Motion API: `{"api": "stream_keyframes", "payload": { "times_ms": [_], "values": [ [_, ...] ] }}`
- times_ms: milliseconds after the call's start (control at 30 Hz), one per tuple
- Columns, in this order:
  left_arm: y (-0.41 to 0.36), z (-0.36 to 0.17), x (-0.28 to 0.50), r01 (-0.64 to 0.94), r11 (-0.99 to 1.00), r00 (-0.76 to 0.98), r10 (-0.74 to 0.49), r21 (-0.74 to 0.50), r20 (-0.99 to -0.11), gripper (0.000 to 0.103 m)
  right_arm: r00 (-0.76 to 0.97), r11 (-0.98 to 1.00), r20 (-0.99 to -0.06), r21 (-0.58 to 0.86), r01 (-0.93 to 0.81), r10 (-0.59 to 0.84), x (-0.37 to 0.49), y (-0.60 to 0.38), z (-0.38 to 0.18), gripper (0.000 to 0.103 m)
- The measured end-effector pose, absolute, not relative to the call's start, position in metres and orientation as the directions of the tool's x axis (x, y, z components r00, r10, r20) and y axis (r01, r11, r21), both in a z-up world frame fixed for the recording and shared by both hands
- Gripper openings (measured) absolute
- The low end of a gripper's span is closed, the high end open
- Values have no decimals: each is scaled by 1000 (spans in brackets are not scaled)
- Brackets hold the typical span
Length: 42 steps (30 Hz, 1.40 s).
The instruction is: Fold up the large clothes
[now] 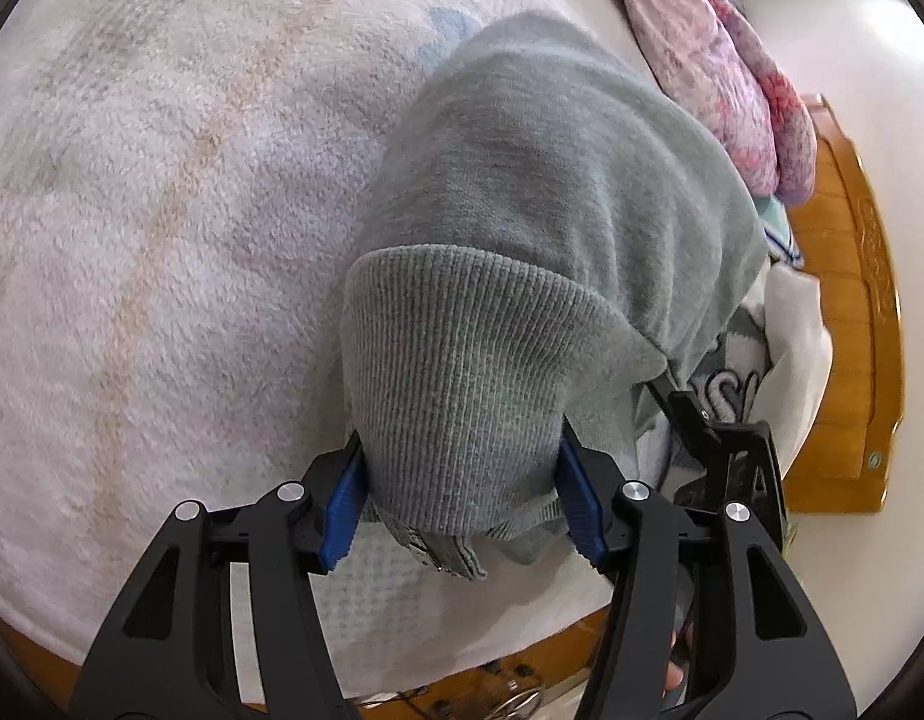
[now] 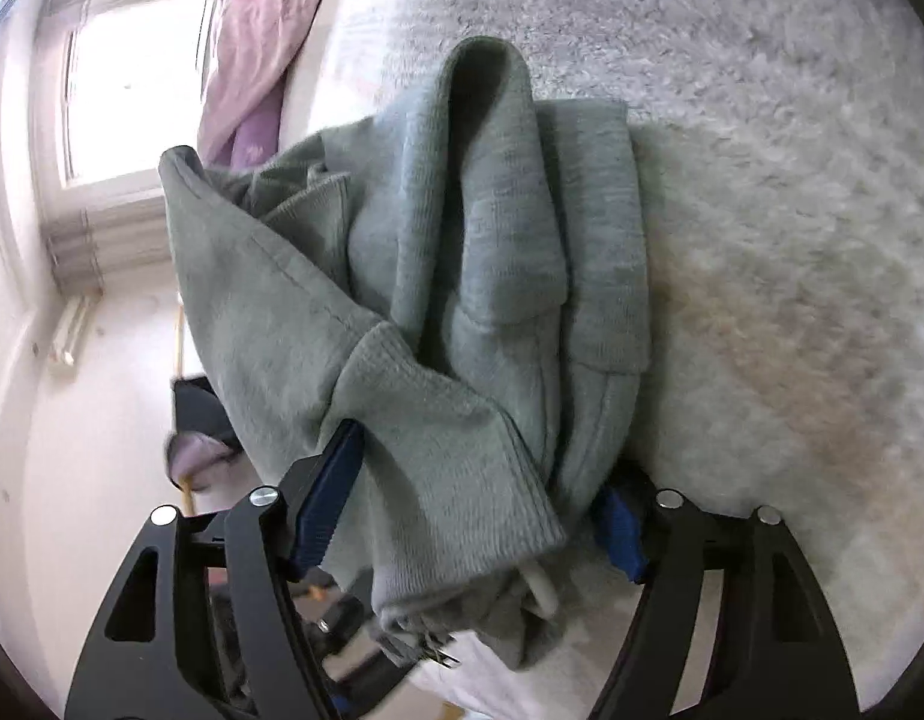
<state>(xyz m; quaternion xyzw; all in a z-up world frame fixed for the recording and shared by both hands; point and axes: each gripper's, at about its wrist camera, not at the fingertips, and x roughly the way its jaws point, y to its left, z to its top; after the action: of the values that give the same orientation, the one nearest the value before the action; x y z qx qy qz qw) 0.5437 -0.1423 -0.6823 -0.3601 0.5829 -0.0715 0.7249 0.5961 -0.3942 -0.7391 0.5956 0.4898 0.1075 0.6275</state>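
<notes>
A grey-green zip sweatshirt (image 1: 540, 180) lies bunched on a fluffy pale blanket (image 1: 162, 210). My left gripper (image 1: 462, 480) is shut on its ribbed hem, which fills the gap between the blue pads (image 1: 342, 504); the zipper end hangs below. In the right wrist view my right gripper (image 2: 480, 510) is shut on a thick bunch of the same sweatshirt (image 2: 462, 240), held partly off the blanket (image 2: 762, 240). The right gripper's black body (image 1: 732, 456) shows just right of my left gripper. The garment's far side is hidden by folds.
A pink and purple quilt (image 1: 732, 90) lies at the far edge, also in the right wrist view (image 2: 252, 42). A white printed garment (image 1: 786, 348) sits at the right. The wooden bed frame (image 1: 852, 330) runs along the right edge. A bright window (image 2: 126, 78) is at the left.
</notes>
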Motion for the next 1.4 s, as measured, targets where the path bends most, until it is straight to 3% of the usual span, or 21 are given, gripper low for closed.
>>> {"api": "stream_keyframes", "payload": {
  "times_ms": [67,133,233,433,667,800,1000,1100,1300,1367,1400],
  "values": [
    [-144,-683,543,-323,734,315,-512,-597,-799,57,483,314,-512,844,434,710,599,-390,-736,58],
    [-148,-677,541,-291,755,333,-496,-587,-802,49,464,384,-551,828,409,694,603,-387,-726,31],
    [-155,-655,538,-225,793,376,-465,-566,-802,39,454,497,-595,804,327,663,608,-381,-697,20],
    [-158,-597,543,-169,807,475,-436,-566,-764,33,466,630,-609,765,132,642,626,-365,-620,17],
    [-166,-516,541,-111,781,567,-458,-615,-685,30,516,658,-540,750,-63,665,631,-375,-524,17],
    [-193,-462,538,6,798,620,-476,-603,-623,18,571,639,-475,761,-115,669,630,-407,-476,17],
    [-248,-425,557,121,786,639,-529,-606,-558,17,637,571,-330,793,-212,696,641,-469,-423,17],
    [-278,-418,571,142,766,656,-548,-627,-520,17,657,594,-305,758,-271,689,658,-489,-396,17],
    [-358,-395,581,257,758,703,-572,-600,-422,17,713,560,-189,761,-327,675,650,-581,-391,17],
    [-386,-403,581,286,769,681,-583,-572,-443,17,733,570,-229,782,-253,640,642,-617,-414,17],
    [-398,-412,582,294,765,651,-599,-573,-466,18,746,608,-304,777,-166,592,634,-639,-434,17]
  ]
}}
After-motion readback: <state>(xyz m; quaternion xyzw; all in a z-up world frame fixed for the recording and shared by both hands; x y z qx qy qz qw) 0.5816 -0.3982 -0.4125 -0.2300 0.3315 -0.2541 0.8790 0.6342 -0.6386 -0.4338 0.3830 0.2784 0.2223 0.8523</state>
